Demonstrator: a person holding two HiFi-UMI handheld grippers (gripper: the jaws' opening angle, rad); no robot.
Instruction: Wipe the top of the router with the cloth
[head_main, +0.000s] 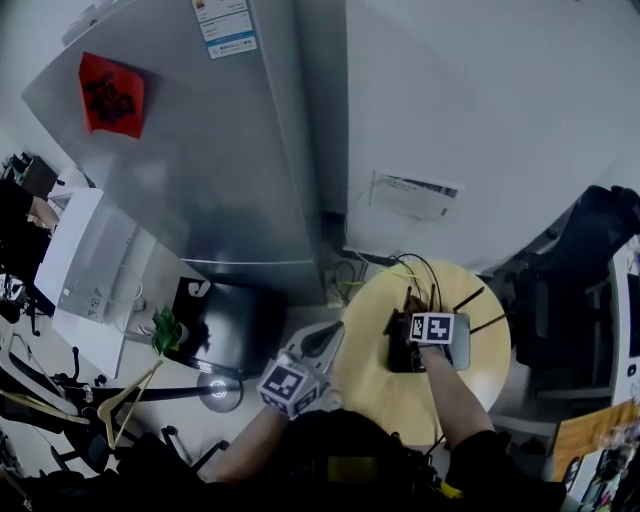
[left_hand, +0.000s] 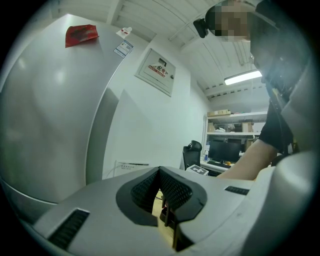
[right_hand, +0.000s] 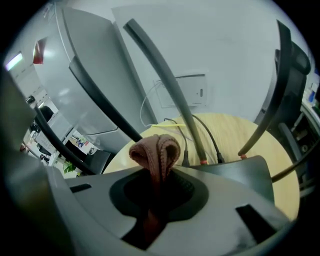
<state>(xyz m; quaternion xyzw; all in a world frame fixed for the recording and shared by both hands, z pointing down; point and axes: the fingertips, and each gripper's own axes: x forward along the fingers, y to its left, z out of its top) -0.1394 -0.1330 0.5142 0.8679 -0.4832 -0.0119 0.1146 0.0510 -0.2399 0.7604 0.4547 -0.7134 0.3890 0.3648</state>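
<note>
Cloth (right_hand: 156, 150) is clenched, bunched, in the right gripper (right_hand: 159, 182) just over the router (right_hand: 240, 172), presumably so its fold can be dragged across the top. The left gripper (left_hand: 162, 197), closed on nothing, is held aside, left of the router.

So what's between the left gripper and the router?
Nothing but bare wood: in the head view, an empty strip of the round table separates the left gripper from the router.

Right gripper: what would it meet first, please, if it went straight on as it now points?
Probably the router: the right gripper, shut on the cloth, points at its antenna just ahead, though depth is unclear.
</note>
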